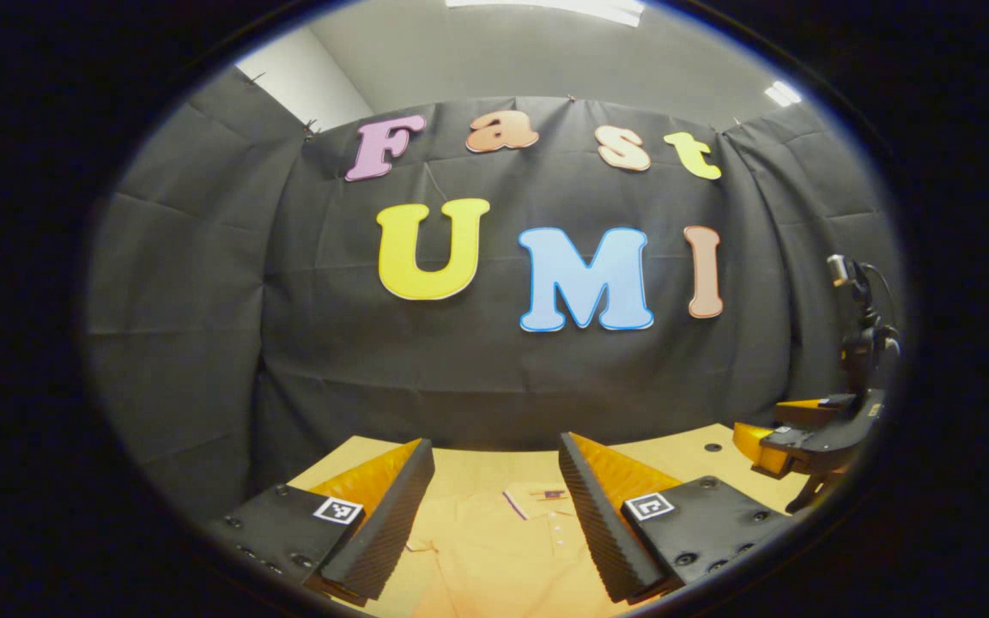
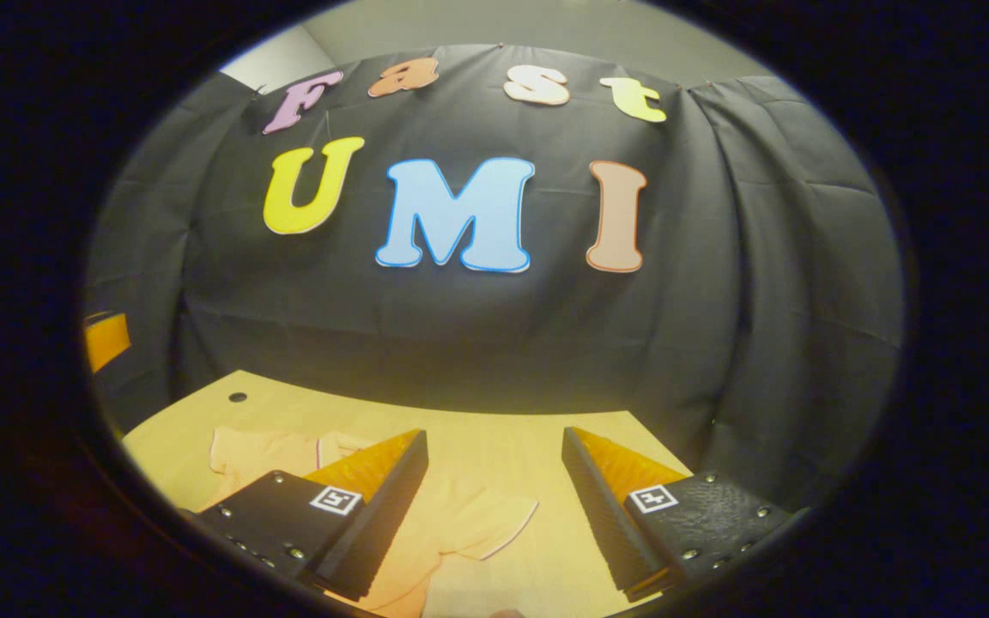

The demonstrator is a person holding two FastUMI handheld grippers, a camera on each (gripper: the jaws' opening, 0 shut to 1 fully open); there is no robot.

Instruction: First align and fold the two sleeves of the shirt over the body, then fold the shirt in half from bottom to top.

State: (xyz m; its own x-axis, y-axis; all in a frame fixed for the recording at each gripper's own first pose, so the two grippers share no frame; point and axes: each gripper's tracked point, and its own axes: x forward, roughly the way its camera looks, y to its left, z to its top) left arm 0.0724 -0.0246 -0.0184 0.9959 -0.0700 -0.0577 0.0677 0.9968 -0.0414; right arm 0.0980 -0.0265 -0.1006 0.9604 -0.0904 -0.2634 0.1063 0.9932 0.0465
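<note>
A light orange polo shirt point(image 1: 503, 549) lies flat on the wooden table point(image 1: 477, 468), its collar and button placket between the fingers in the left gripper view. My left gripper point(image 1: 494, 468) hovers over it, open, holding nothing. At the right edge of that view the other gripper point(image 1: 803, 438) hangs above the table. In the right gripper view the shirt point(image 2: 452, 524) spreads to the lower left, with one short sleeve point(image 2: 499, 519) pointing right between the fingers. My right gripper point(image 2: 494, 455) is open above that sleeve, nothing in it.
The black cloth wall point(image 1: 477, 343) stands just behind the table's far edge. A small dark hole point(image 2: 238, 397) marks the tabletop near its back left corner. Bare wood point(image 2: 537, 566) lies to the right of the sleeve.
</note>
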